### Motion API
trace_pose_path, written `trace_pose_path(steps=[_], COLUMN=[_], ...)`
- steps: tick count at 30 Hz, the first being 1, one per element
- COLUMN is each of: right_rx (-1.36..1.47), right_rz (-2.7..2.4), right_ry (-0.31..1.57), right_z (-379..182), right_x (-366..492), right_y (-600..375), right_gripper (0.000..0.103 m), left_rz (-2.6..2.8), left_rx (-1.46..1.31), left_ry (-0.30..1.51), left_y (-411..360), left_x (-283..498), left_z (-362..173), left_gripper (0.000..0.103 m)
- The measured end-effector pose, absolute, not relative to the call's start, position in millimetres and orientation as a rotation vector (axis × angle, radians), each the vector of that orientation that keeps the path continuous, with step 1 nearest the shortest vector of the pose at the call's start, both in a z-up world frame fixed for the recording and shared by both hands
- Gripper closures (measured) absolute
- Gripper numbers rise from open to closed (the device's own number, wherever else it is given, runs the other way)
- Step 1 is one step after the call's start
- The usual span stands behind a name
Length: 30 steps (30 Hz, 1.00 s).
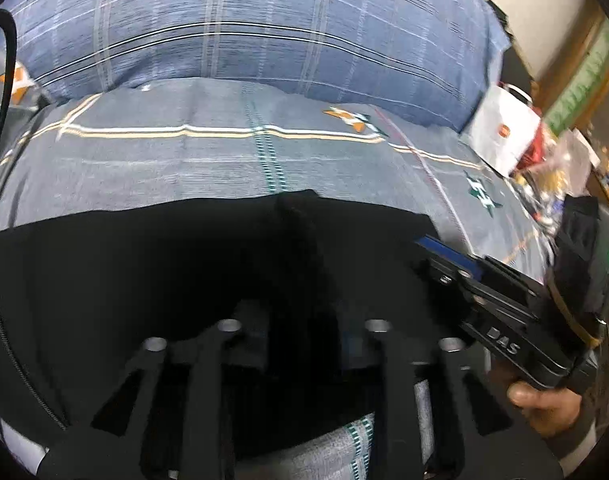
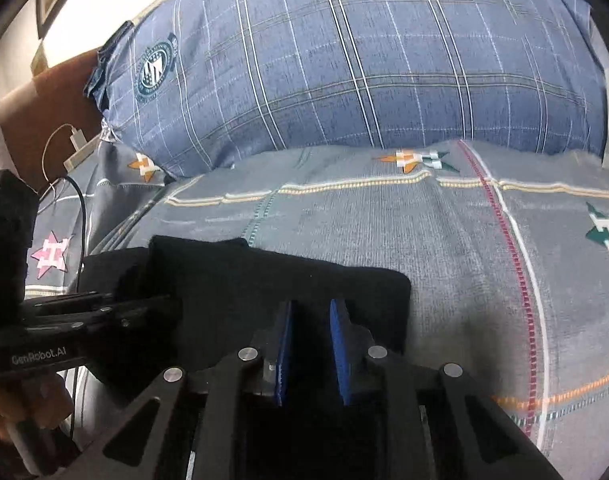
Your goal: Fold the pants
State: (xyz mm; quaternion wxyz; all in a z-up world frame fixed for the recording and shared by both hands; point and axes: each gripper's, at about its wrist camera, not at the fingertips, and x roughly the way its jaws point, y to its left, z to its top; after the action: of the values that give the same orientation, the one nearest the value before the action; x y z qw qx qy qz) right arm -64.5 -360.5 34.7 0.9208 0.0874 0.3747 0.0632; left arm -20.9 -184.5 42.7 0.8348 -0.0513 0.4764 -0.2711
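The right gripper (image 2: 310, 354) is close to its camera, low in the right wrist view. Its two blue pads (image 2: 283, 354) stand a little apart, and black cloth shows dark between them. I cannot tell if the pads press on the cloth. The black cloth is the pants (image 2: 272, 292). They lie folded flat on the bed sheet (image 2: 444, 248), with a neat far edge and a rounded right corner.

The left gripper (image 1: 304, 344) is low in the left wrist view. It is very dark there. A ridge of the pants stands up between its fingers, but I cannot tell if the jaws grip it or not. In the left wrist view the right gripper comes in from the right side, with its blue pad at the right end of the pants. A hand (image 1: 544, 404) holds it from below.

In the right wrist view the left gripper comes in from the left side, at the left end of the pants.

Past the pants, the grey sheet has stripes and little stars. Farther back lies a big blue checked pillow (image 2: 364, 72). A white paper bag (image 1: 504, 132) stands past the right side of the bed.
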Motion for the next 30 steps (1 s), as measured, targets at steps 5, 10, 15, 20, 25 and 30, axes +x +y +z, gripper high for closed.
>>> trace_pose_path(steps=[5,10,15,20,25,30], right_rx=[0.146,0.134,0.08,0.088,0.153,0.113], right_rz=[0.127,0.161,0.139,0.189,0.3,0.297], right_ry=[0.757,0.775,0.801,0.794,0.784,0.831], right_z=[58.5,54.1,31.4,52.4,61.8,50.7], right_x=[-78.0,-94.3,-97.4,-90.4,-82.5,-72.5], right_y=[-360.9,-350.0,-335.9,-323.8,-295.1,-266.2], right_gripper=[0.085,0.085,0.084,0.084,0.076,0.065], left_rz=[-0.53,-0.494,-0.458,-0.416,-0.384,-0.348], left_rx=[-0.115,-0.131,-0.15,-0.119,-0.14,-0.185], left_ry=[0.996,0.988,0.991,0.954,0.954,0.963], left_y=[-165.2,-146.6,-133.5,-123.8,-104.9,-81.8], left_x=[-24.4,-30.2,-37.1,-46.9,-52.6,-57.3], left_z=[54.0,54.4,51.1,59.0,59.3,52.7], left_gripper=[0.051,0.051,0.051,0.051,0.051,0.045])
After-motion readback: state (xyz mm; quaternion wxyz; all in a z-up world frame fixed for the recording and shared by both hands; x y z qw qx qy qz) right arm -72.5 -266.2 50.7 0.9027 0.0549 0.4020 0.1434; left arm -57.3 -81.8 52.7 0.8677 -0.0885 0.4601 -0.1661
